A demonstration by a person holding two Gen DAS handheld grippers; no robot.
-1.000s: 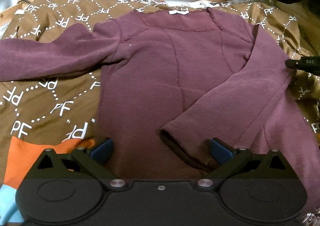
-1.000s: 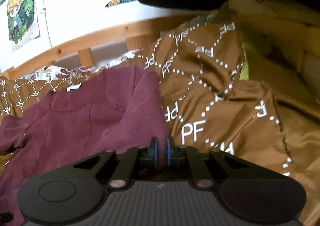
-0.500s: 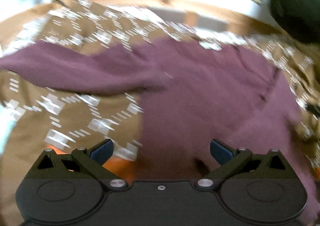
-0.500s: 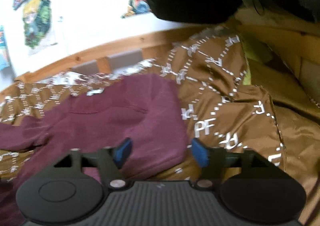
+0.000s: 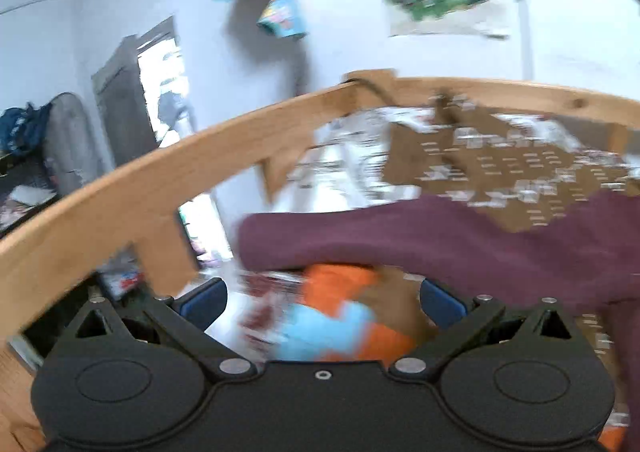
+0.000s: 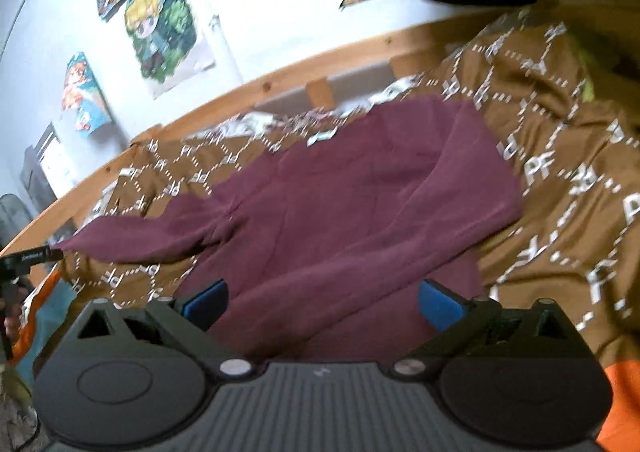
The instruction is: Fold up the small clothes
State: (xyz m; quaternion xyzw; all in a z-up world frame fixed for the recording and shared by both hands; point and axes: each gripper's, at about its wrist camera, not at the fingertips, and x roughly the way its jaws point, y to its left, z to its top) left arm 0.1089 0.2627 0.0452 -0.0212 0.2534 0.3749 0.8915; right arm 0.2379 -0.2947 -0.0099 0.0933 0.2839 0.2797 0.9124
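Lying spread across the brown patterned blanket (image 6: 560, 180) is the maroon sweater (image 6: 360, 204), its white neck label toward the wooden bed rail (image 6: 280, 80) and 1 sleeve folded diagonally over the body. The other sleeve (image 6: 132, 236) stretches out flat toward the far left, where the tip of the left gripper (image 6: 28, 256) shows just beside the cuff; whether it touches the cloth is impossible to tell. The right gripper (image 6: 322, 298) hovers low over the folded sleeve, its jaws having just been opening and now spread wide, with sweater cloth beneath and between the blue pads (image 6: 438, 302) but nothing pinched. In the left wrist view everything is smeared by blur: the left gripper (image 5: 322, 296) is wide too, empty, with an orange and blue cloth (image 5: 336, 312) beneath it, and the outstretched sleeve (image 5: 400, 240) runs across just beyond its pads. Cartoon posters (image 6: 160, 36) hang on the white wall behind the rail.
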